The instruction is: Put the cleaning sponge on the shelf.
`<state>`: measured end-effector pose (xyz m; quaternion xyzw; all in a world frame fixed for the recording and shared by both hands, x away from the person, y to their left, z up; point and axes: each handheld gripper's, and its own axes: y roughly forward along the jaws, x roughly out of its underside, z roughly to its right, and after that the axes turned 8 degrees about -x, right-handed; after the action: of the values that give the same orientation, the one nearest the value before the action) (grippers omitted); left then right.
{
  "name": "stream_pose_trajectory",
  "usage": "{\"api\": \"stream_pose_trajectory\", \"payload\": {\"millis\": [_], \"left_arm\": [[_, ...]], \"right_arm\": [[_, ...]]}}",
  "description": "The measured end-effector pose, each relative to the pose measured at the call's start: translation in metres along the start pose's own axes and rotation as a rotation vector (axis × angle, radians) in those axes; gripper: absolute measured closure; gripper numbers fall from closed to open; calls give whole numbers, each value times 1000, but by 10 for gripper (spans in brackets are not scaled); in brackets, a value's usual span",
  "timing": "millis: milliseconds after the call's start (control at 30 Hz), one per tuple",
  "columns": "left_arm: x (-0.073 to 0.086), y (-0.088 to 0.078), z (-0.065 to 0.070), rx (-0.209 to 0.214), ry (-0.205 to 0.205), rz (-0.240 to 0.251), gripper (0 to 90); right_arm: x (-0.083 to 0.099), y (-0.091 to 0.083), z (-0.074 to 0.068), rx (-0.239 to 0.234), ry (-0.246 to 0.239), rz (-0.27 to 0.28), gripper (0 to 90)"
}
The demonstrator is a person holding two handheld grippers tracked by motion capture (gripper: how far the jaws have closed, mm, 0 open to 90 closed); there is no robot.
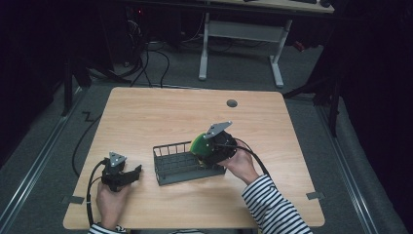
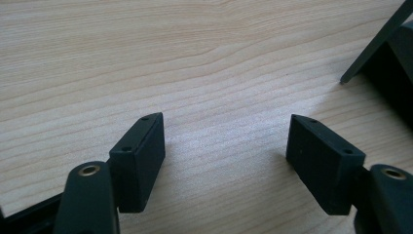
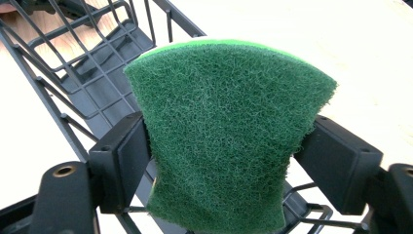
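From above, we saw the right hand (image 1: 242, 165) reaching in from the lower right, its striped sleeve (image 1: 272, 204) angled toward the table's middle. It tilted the right gripper (image 1: 207, 148) over the right end of a black wire basket (image 1: 178, 165). That gripper clamped a green scouring sponge (image 3: 221, 131), pinched at its waist and bowed between the pads, held above the basket's floor. The right gripper view gave us the sponge's coarse dark green face and a thin bright green edge. The left hand (image 1: 111, 201) rested near the front left of the wooden table (image 1: 160, 114). The left gripper (image 2: 226, 141) lay low on bare wood, jaws spread wide and empty, just left of the basket.
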<state>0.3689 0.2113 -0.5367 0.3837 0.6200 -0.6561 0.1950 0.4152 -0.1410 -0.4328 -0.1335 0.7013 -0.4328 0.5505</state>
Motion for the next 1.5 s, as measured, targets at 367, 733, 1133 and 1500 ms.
{"api": "stream_pose_trajectory", "payload": {"millis": [367, 733, 1133, 1500], "left_arm": [[0, 0, 0, 0, -1, 1, 309], [0, 0, 0, 0, -2, 2, 309], [0, 0, 0, 0, -1, 1, 309], [0, 0, 0, -1, -1, 1, 309]], "right_arm": [[0, -16, -3, -1, 13, 49, 166], [6, -35, -3, 18, 36, 129, 169], [19, -60, 3, 58, 80, 193, 177], [38, -90, 10, 115, 132, 248, 196]]}}
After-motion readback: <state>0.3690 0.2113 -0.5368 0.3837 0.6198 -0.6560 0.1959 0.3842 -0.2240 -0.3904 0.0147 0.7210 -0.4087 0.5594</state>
